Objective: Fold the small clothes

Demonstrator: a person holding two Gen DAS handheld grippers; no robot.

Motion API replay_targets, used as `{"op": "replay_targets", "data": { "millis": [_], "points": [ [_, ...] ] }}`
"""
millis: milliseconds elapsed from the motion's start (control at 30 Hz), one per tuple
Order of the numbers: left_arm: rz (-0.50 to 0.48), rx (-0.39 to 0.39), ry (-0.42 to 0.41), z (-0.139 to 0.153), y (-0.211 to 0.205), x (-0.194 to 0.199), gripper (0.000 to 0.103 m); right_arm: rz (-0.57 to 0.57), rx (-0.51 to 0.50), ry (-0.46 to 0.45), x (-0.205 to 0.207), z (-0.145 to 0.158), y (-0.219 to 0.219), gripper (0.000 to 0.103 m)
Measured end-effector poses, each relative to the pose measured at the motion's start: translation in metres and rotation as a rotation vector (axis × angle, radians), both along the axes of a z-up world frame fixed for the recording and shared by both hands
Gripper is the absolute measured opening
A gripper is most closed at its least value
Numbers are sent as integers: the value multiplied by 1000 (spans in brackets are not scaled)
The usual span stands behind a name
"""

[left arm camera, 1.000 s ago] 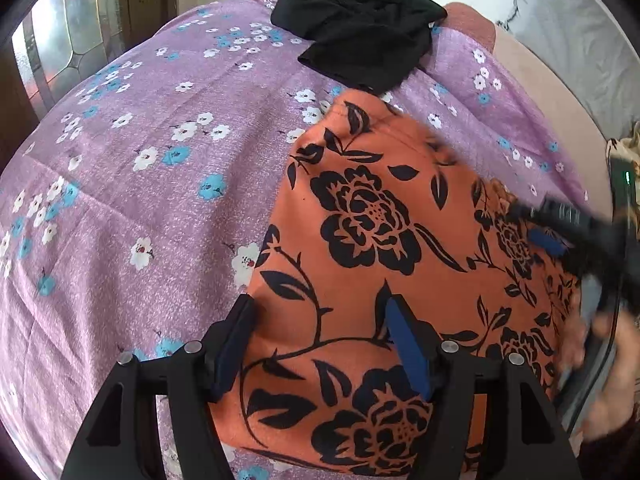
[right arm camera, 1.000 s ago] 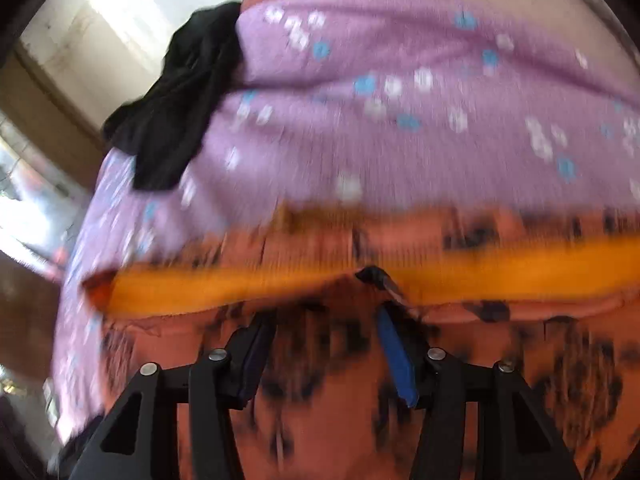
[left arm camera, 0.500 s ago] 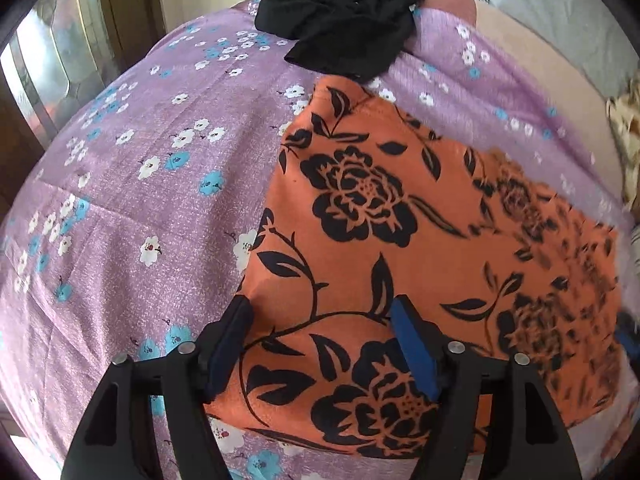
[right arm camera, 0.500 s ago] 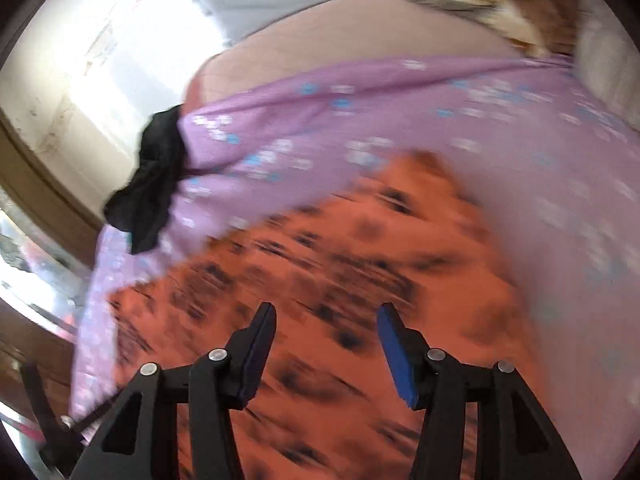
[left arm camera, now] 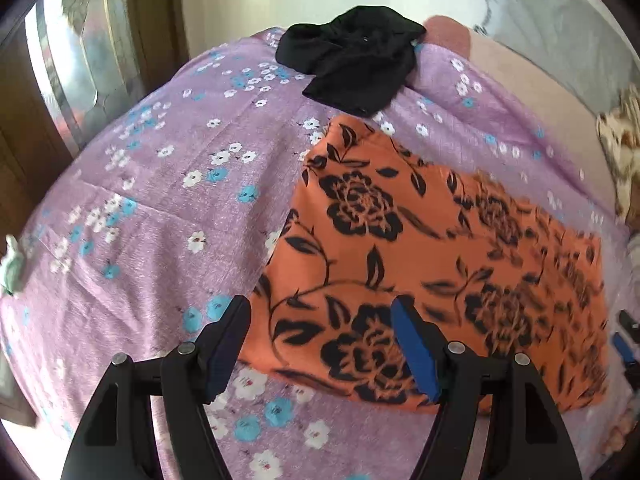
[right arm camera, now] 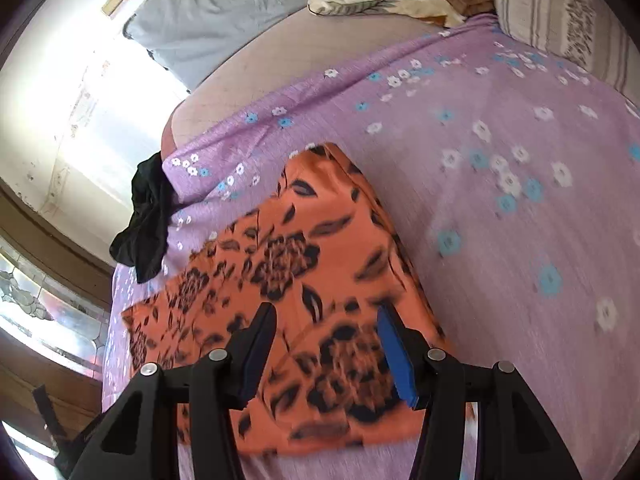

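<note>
Released, smooth orange floral cloth (left arm camera: pixel 420 256) lies flat; both hand-held grippers (left arm camera: pixel 320 344) (right arm camera: pixel 326 350) gape empty.

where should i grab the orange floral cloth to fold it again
Take the orange floral cloth by its near corners, coming in low from the near edge. It lies flat on the purple flowered sheet, so only edges offer a pinch. Left gripper and right gripper both hover open above it.

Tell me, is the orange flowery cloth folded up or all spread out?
Folded. The orange cloth with black flowers lies flat as a neat rectangle on the purple flowered bedsheet, with straight edges. How many layers, cannot tell.
</note>
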State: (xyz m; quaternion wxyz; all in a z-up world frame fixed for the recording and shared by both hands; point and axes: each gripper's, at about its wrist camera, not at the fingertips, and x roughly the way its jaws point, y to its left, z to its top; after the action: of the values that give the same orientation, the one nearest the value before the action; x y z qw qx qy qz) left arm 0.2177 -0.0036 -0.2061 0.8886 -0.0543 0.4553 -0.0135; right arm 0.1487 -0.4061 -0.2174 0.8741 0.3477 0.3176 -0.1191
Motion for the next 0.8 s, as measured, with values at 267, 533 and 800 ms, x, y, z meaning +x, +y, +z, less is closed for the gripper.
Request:
{"op": "replay_targets", "data": {
  "millis": [267,533,800],
  "points": [
    [-66,142,80,-33,-19,44,74,2,-34,54,115,-10,-24,56],
    [-54,182,49,-39,-30,56,85,-42,-54,110,143,-20,-34,57],
    [-96,164,-45,-17,-39,33,85,59,-33,12,67,3,6,57]
  ]
}}
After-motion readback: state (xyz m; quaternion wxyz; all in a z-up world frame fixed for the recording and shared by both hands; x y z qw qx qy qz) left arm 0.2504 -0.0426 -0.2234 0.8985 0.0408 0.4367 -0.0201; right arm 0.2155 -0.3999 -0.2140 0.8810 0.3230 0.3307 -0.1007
